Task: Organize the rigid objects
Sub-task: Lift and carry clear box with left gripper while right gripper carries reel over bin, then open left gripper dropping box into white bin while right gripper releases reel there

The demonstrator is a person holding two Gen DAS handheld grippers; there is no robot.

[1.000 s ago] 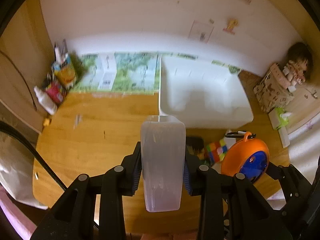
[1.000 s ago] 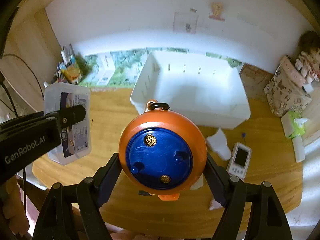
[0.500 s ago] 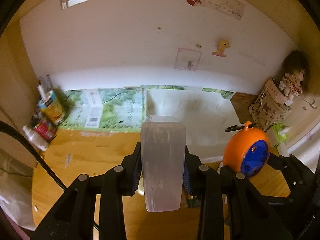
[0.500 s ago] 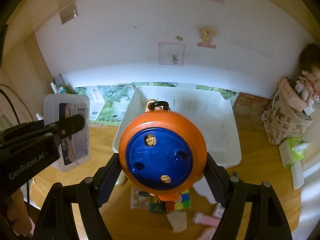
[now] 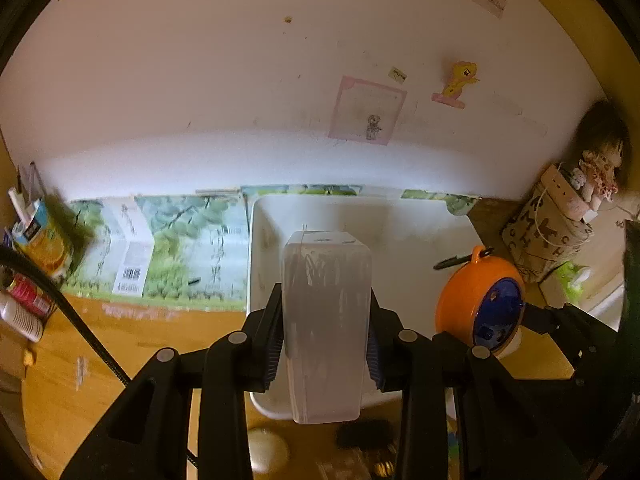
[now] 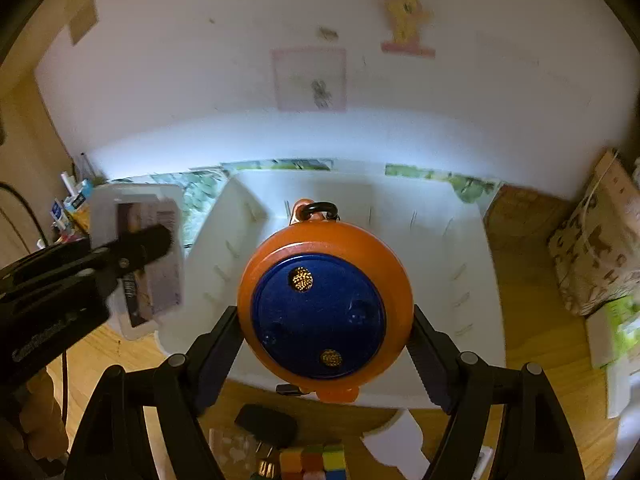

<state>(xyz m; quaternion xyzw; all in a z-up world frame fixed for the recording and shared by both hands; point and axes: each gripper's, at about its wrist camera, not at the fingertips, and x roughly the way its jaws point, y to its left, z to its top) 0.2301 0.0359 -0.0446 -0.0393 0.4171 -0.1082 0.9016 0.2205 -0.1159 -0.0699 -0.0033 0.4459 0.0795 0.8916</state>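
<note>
My left gripper (image 5: 325, 344) is shut on a clear plastic box (image 5: 325, 320) and holds it over the near edge of the white bin (image 5: 416, 224). My right gripper (image 6: 325, 336) is shut on a round orange and blue toy (image 6: 325, 312) with a black clip on top, above the bin (image 6: 460, 240). The toy also shows at the right in the left wrist view (image 5: 480, 308). The box with its label shows at the left in the right wrist view (image 6: 140, 264).
On the wooden table in front of the bin lie a colour cube (image 6: 314, 462), a black object (image 6: 266, 424) and a white piece (image 6: 396, 440). A patterned bag (image 5: 548, 232) with a doll stands right. Cartons and bottles (image 5: 36, 248) crowd the left.
Both grippers moved forward with their objects and now hang over the white bin, nearer the wall. The grips are unchanged.
</note>
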